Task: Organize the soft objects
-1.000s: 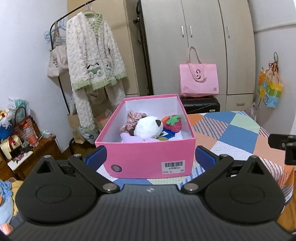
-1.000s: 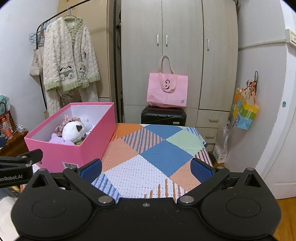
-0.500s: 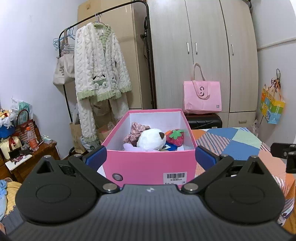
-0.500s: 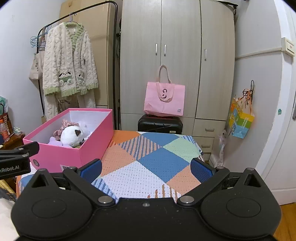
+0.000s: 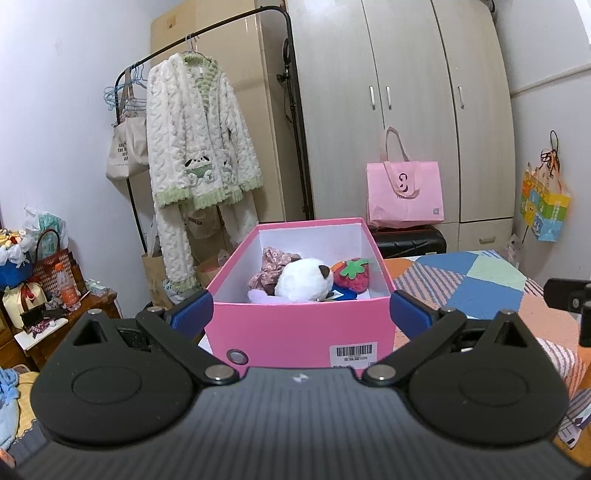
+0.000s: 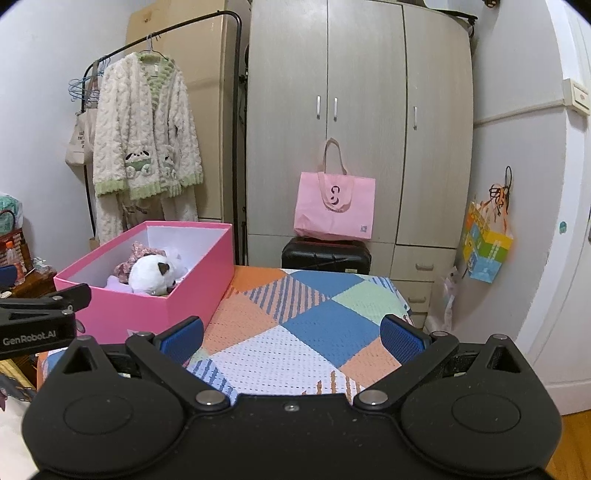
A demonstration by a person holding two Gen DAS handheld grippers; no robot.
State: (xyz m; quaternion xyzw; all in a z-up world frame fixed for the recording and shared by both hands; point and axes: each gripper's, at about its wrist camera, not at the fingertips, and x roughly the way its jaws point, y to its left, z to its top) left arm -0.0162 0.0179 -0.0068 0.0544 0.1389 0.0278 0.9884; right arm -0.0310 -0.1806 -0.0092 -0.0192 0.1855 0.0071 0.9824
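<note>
A: tool states?
B: left tool (image 5: 299, 313) and right tool (image 6: 291, 336) both spread wide, nothing held
A: soft toys?
B: white plush (image 5: 303, 279), strawberry (image 5: 351, 273) inside pink box (image 5: 295, 328) on patchwork desk (image 6: 295, 325)

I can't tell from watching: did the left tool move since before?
Yes. The left tool dropped lower and tilted up: the pink box and wardrobe sit lower in view.

Behind, a pale three-door wardrobe (image 6: 360, 122), with a pink tote bag (image 6: 334, 206) standing on a black suitcase (image 6: 325, 254). Left, a fluffy cream robe (image 5: 199, 147) hanging on a black clothes rack (image 5: 207, 33). Right, a colourful paper bag (image 6: 485, 245) on the wall. Below, a patchwork blanket (image 6: 295, 321).
</note>
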